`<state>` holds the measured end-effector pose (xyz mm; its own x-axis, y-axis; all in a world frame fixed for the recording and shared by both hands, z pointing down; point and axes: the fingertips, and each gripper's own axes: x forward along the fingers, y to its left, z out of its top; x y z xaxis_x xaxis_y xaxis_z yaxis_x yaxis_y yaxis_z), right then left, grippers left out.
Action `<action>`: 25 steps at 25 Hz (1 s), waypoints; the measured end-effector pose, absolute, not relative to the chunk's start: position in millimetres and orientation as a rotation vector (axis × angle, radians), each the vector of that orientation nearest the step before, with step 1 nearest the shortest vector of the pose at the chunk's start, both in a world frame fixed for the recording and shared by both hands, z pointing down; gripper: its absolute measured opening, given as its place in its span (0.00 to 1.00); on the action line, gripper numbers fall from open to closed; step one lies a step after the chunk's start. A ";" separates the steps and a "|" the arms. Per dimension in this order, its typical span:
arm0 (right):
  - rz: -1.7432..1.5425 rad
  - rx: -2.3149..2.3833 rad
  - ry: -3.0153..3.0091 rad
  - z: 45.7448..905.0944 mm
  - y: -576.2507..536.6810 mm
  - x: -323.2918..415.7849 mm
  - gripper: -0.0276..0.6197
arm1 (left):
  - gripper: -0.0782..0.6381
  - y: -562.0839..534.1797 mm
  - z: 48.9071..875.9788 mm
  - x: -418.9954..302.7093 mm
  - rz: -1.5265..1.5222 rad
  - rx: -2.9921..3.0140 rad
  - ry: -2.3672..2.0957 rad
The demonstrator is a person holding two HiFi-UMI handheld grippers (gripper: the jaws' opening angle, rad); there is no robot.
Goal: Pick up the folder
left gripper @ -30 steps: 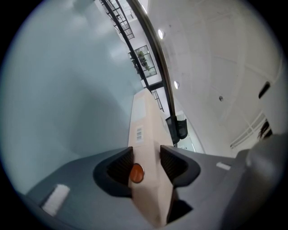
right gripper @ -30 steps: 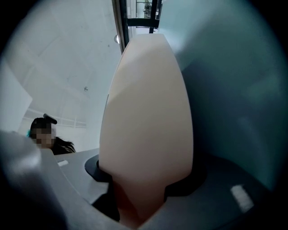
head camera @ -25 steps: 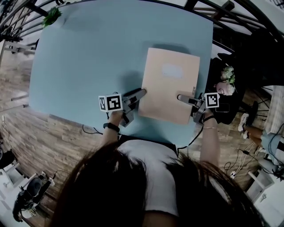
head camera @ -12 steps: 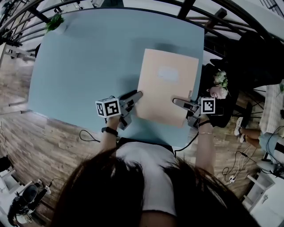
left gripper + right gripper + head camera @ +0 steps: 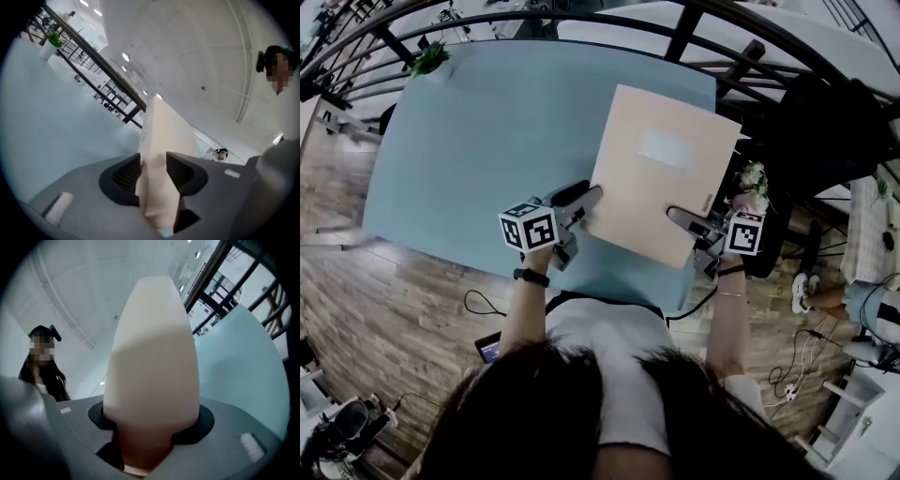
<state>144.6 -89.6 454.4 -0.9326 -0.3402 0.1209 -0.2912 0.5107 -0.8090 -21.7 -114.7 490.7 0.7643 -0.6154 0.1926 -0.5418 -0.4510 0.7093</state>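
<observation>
Peach folder; left tongs; right tongs

left gripper: jaws clamped on the left edge of the folder, nose angled up and to the right
right gripper: jaws pinched on the folder's right side, nose pointing left, toward the other one
left arm: we've got it reaching straight forward, dark band on the wrist
right arm: also reaching forward, with what looks like a thin bracelet, though it's tiny from up here
</observation>
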 end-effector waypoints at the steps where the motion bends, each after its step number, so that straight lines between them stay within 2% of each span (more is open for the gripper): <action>1: -1.386 -0.585 2.692 446.7 -88.9 145.2 0.49 | 0.42 -114.9 482.7 -22.7 -0.122 2.176 -0.871; 9: -1.064 -0.890 2.765 390.3 -86.1 154.2 0.49 | 0.41 -118.1 414.2 -34.0 -0.138 2.386 -1.014; 15: -0.755 -1.264 2.790 366.2 -88.9 164.1 0.49 | 0.31 -118.4 370.2 -41.9 -0.122 2.520 -1.149; 25: -0.273 -1.745 2.814 347.0 -94.3 170.7 0.47 | 0.22 -117.0 353.2 -33.2 0.002 2.633 -1.293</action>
